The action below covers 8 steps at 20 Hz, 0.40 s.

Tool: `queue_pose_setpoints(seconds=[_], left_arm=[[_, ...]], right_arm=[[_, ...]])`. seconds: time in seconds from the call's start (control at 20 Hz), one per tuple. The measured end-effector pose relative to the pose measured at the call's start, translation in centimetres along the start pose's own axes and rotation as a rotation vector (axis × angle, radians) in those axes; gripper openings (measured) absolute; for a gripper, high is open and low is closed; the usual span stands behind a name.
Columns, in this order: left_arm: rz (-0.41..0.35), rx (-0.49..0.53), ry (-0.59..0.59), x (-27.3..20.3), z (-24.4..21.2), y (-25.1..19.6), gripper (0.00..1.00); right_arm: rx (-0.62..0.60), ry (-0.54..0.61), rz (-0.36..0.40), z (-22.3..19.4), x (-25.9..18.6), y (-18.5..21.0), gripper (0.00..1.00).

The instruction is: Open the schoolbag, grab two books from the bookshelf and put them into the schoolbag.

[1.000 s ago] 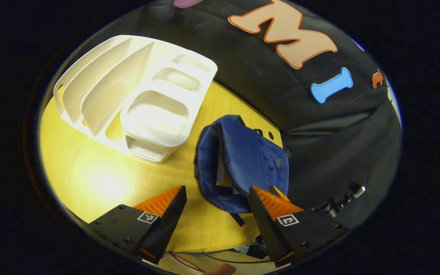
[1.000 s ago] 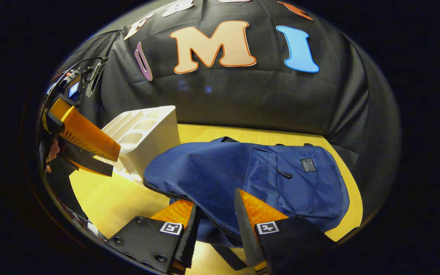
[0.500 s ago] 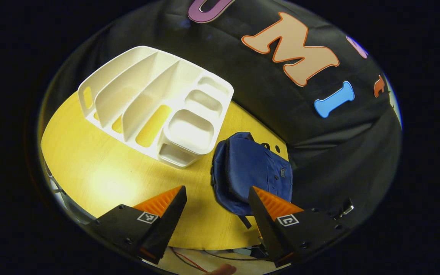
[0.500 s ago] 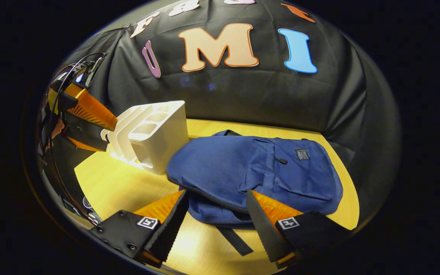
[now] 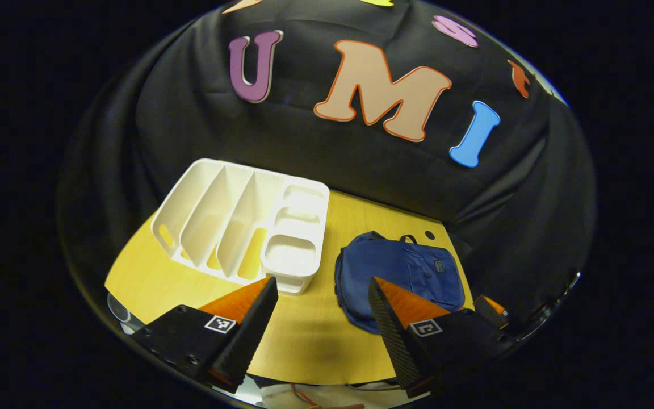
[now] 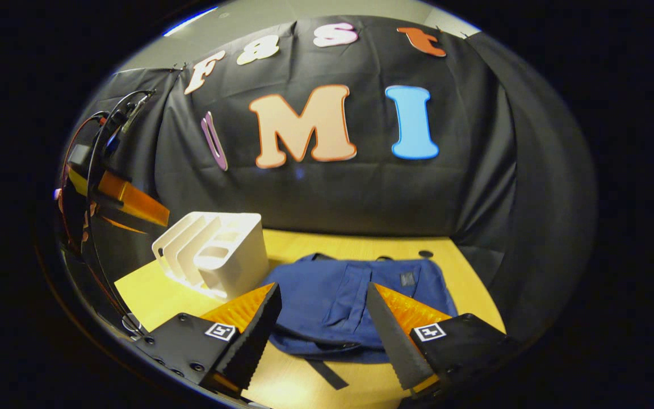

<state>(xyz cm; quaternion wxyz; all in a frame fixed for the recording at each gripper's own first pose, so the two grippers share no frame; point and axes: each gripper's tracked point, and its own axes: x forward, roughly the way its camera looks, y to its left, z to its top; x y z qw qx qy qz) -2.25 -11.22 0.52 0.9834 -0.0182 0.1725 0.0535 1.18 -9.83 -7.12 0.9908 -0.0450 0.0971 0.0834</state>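
The blue schoolbag (image 5: 401, 272) lies flat on the yellow wooden table (image 5: 304, 341), right of the white bookshelf (image 5: 242, 227), whose upright slots look hollow. My left gripper (image 5: 321, 318) is open and held back from both, above the table's near edge. In the right gripper view the schoolbag (image 6: 349, 295) lies just beyond my open right gripper (image 6: 321, 332), its front pocket up and a strap trailing toward me. The bookshelf (image 6: 213, 255) stands left of the bag. My left gripper (image 6: 134, 210) hangs high at the far left, above the shelf. The bag's inside is hidden.
Black cloth walls close in the table behind and to the right. A small round hole (image 6: 426, 253) marks the tabletop behind the bag. Cables (image 6: 100, 130) run along the left gripper's body. Bare tabletop (image 6: 151, 289) lies in front of the shelf.
My right gripper let go of the bag's open edge, opened wide and drew back. My left gripper also pulled back and up, so bag and shelf look smaller. The bag's flap has dropped flat.
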Motion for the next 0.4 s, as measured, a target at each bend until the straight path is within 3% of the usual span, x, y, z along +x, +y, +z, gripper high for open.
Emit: queue_pose_setpoints(seconds=[0.05, 0.4], left_arm=[[0.003, 0.024, 0.001, -0.5, 0.2, -0.5, 0.95], [0.017, 0.090, -0.001, -2.8, 0.9, -1.9, 0.94]], right_arm=[[-0.004, -0.034, 0.001, 1.4, 0.0, -0.2, 0.94], [0.012, -0.164, 0.024, 6.6, -0.5, 0.7, 0.99]])
